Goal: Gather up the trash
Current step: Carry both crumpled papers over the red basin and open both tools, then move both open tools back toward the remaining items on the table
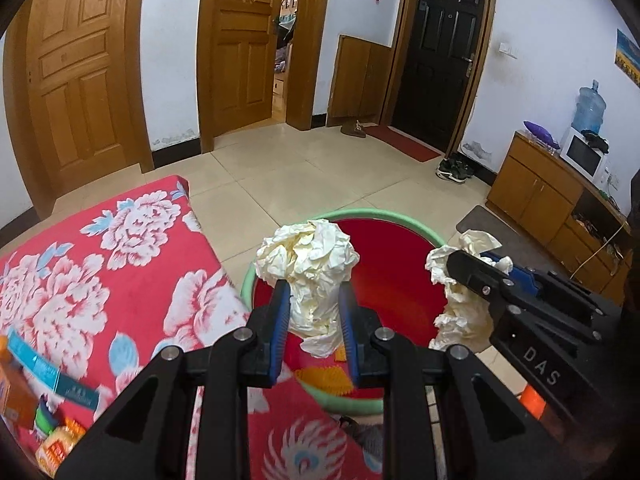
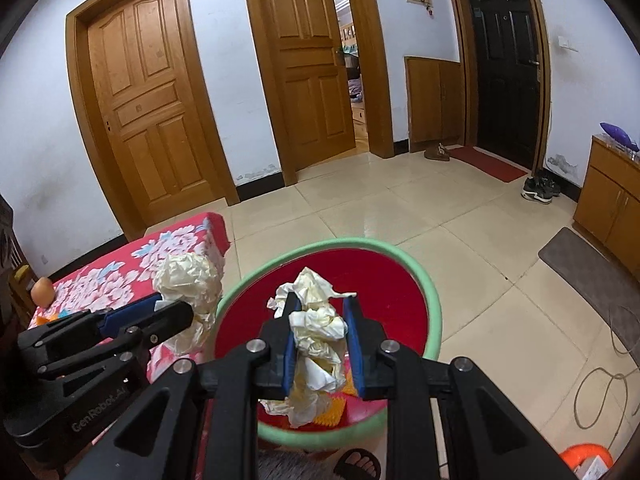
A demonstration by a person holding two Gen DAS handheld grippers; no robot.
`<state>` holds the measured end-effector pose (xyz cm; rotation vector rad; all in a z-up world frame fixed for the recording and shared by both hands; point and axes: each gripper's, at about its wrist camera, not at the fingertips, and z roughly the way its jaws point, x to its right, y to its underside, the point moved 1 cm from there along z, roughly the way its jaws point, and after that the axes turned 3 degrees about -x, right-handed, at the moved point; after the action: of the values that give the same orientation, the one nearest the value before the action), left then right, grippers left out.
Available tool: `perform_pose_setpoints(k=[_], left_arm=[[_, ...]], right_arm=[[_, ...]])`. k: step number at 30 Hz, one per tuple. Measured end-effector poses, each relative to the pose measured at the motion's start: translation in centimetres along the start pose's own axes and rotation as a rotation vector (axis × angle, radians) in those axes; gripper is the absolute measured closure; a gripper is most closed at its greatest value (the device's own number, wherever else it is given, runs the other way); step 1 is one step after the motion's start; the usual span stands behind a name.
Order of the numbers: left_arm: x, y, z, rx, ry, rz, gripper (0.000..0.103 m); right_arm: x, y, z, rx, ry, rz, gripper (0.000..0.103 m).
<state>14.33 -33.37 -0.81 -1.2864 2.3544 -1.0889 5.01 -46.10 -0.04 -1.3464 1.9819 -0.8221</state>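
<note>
My left gripper (image 1: 314,312) is shut on a crumpled cream paper ball (image 1: 310,264) and holds it above the near left rim of a red basin with a green rim (image 1: 260,276). My right gripper (image 2: 320,332) is shut on a second crumpled cream paper wad (image 2: 316,344) and holds it over the basin (image 2: 434,320). The right gripper and its paper (image 1: 460,300) show at the right of the left wrist view. The left gripper and its paper ball (image 2: 188,280) show at the left of the right wrist view.
A table with a red floral cloth (image 1: 100,264) stands left of the basin, with snack packets (image 1: 56,444) near its front and an orange fruit (image 2: 42,291) on it. A wooden cabinet (image 1: 536,192) stands at the right. A cable (image 2: 600,392) lies on the tiled floor.
</note>
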Motion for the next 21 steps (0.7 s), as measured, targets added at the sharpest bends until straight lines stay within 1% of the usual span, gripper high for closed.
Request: perform_pose_setpoints(k=[6,9,10,11,12,13,15,16,21], left_arm=[[-0.3,-0.8,2.7,-0.037,-0.013,-0.017,0.078],[-0.8,-0.9,3.7,-0.060,0.008,-0.034,0.077],[-0.9,-0.9,3.8,-0.067,0.026,-0.043,0.074],[-1.1,-0.8,3.8,-0.071,0.047,-0.054,0.070],[-1.1,-0.8,3.8,-0.074,0.056,-0.058,0.061],[-1.2,-0.8,3.7,-0.071,0.053,-0.059,0.054],[-1.2,-0.8,3.3,-0.051,0.015,-0.058,0.052],[-1.2,-0.8,3.1,-0.045,0.007,-0.059,0.051],[-1.5,-0.2,2.5,-0.058,0.005,-0.070,0.051]], right_arm=[[1.0,-1.2,2.0,0.004,-0.003,0.021,0.079],[1.5,-1.6,2.8,-0.003,0.008,0.040,0.077],[1.7,-1.7,3.0,-0.005,0.010,0.050,0.071],[2.1,-1.8,3.2,-0.013,0.021,0.064,0.055],[2.3,-1.9,3.3,-0.017,0.029,0.071,0.047],[2.5,-1.9,3.3,-0.017,0.033,0.078,0.039],[2.7,-2.1,3.2,-0.013,0.041,0.085,0.038],[2.7,-2.1,3.1,-0.011,0.043,0.085,0.038],[2.7,-1.5,2.8,-0.029,0.034,0.095,0.038]])
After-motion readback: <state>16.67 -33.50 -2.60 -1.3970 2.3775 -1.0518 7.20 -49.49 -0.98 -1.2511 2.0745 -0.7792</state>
